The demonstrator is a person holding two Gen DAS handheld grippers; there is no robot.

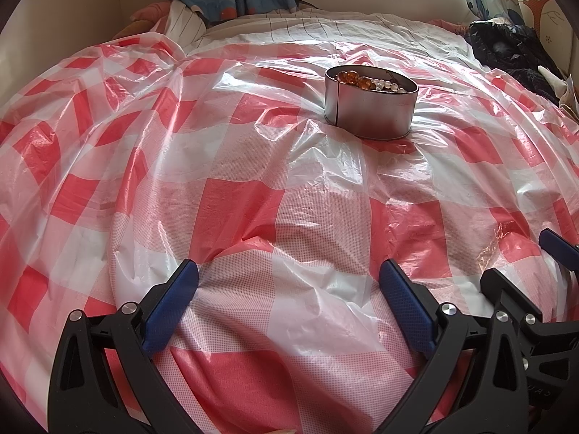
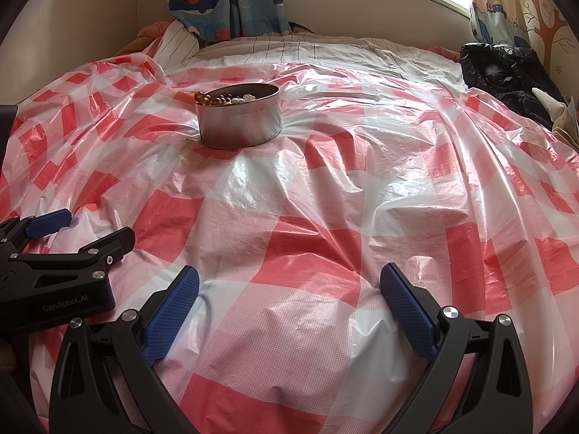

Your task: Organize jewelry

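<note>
Amber and pearl beads (image 1: pixel 365 81) fill an oval metal tin (image 1: pixel 369 108) standing on the red-checked plastic sheet (image 1: pixel 253 199) covering the bed. Your left gripper (image 1: pixel 289 302) and right gripper (image 2: pixel 289 302) hover well short of it, both spread wide and empty.

Left gripper (image 1: pixel 289 282) low, level, jaws spread wide, nothing between blue pads (image 1: pixel 170 309). Right gripper (image 2: pixel 289 289) alongside, close by, equally wide, empty, aimed same way. Each shows at edge of other's view.
</note>
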